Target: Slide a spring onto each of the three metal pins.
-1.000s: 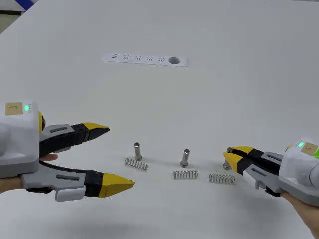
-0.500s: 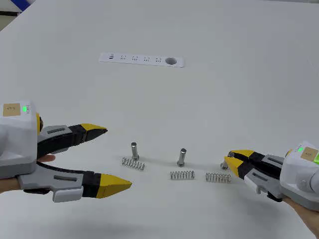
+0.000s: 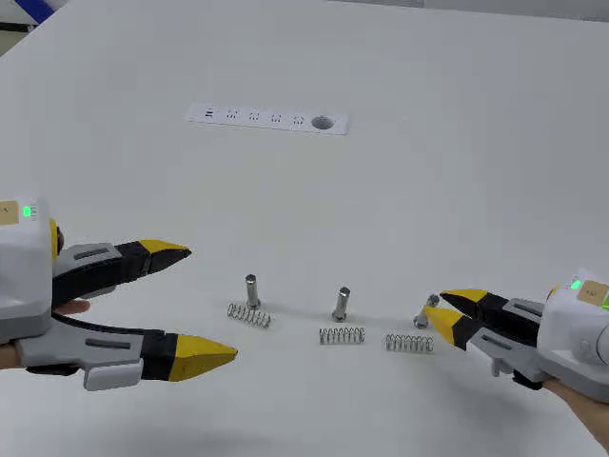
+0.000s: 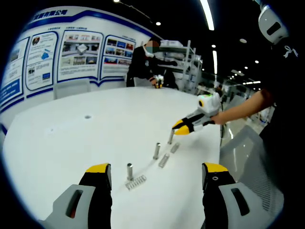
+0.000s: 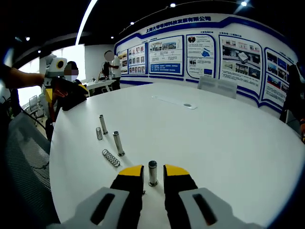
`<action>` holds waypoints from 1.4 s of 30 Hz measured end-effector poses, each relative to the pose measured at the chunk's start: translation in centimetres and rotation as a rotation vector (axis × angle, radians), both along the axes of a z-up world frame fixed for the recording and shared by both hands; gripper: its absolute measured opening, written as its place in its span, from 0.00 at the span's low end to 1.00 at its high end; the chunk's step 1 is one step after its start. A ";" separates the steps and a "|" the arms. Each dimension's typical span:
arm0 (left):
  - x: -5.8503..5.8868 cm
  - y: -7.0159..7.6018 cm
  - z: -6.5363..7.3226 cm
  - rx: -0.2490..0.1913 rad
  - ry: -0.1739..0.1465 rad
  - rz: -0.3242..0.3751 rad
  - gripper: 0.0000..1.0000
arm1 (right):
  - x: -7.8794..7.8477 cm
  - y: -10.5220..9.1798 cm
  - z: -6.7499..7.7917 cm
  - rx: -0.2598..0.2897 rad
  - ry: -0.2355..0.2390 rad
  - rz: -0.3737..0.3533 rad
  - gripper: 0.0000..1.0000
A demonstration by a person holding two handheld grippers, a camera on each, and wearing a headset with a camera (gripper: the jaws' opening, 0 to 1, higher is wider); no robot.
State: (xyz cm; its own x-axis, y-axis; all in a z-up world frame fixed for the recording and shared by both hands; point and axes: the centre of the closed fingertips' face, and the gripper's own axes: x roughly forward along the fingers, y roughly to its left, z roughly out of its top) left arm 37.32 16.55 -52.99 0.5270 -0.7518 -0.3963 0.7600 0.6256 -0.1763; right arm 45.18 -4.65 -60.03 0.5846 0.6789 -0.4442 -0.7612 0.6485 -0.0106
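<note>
Change: A second ago the right pin was half hidden behind the tips of the right gripper. It now shows just left of them. The whole head view has also shifted, so the camera moved as well.
Right gripper: It sits at the lower right of the head view, released, with its jaws narrowly parted. In the right gripper view the jaws flank the right pin with a gap on each side and do not touch it.
Left gripper: It is at the lower left, jaws spread wide and grasping nothing, well apart from the left pin.
Pins: All three stand upright in a row across the lower middle of the white table, the middle pin between the other two.
Springs: The left spring, middle spring and right spring each lie flat just below their own pin. None is on a pin yet.
Risk, pin: The pins seem to stand free on a smooth top. If the jaws close off-centre, one jaw would likely push the pin first and topple it, and it could then roll away.
Risk, spring: The right spring lies near the lower jaw and could be swept aside. A thin coil pinched hard may also squirt out of the jaws.
Writing: The wall posters have blue headings and a line of characters above, too small to read. The power strip at upper centre shows no legible marking. A tan sticker on the right gripper is illegible.
</note>
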 end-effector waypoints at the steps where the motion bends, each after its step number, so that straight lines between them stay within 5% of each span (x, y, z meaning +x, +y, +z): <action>1: 0.0 0.1 0.0 -0.001 -0.001 0.003 0.79 | -0.2 0.0 0.3 0.007 0.003 0.008 0.17; 8: 0.2 0.4 -0.1 -0.009 0.000 0.017 0.80 | -2.5 -0.3 -0.7 -0.075 0.047 0.167 0.17; 12: 0.2 0.2 -0.2 -0.012 0.003 0.015 0.80 | -3.5 0.9 -1.9 -0.154 0.034 0.314 0.17; 18: -0.1 0.0 -0.8 -0.007 0.019 0.010 0.80 | -3.3 2.1 -3.5 -0.207 0.038 0.403 0.17; 31: -0.7 0.1 -1.9 0.013 0.057 0.007 0.79 | -3.3 1.6 -6.1 -0.269 0.090 0.504 0.17; 42: -0.3 -0.5 -1.8 0.016 0.057 -0.006 0.79 | -3.5 1.9 -6.0 -0.185 0.131 0.482 0.12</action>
State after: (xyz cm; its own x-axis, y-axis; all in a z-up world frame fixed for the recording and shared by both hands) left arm 37.04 16.05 -54.78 0.4983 -0.7486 -0.4374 0.7528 0.6238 -0.2100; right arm 41.64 -2.79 -66.02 0.1568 0.7600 -0.6308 -0.9751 0.2207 0.0235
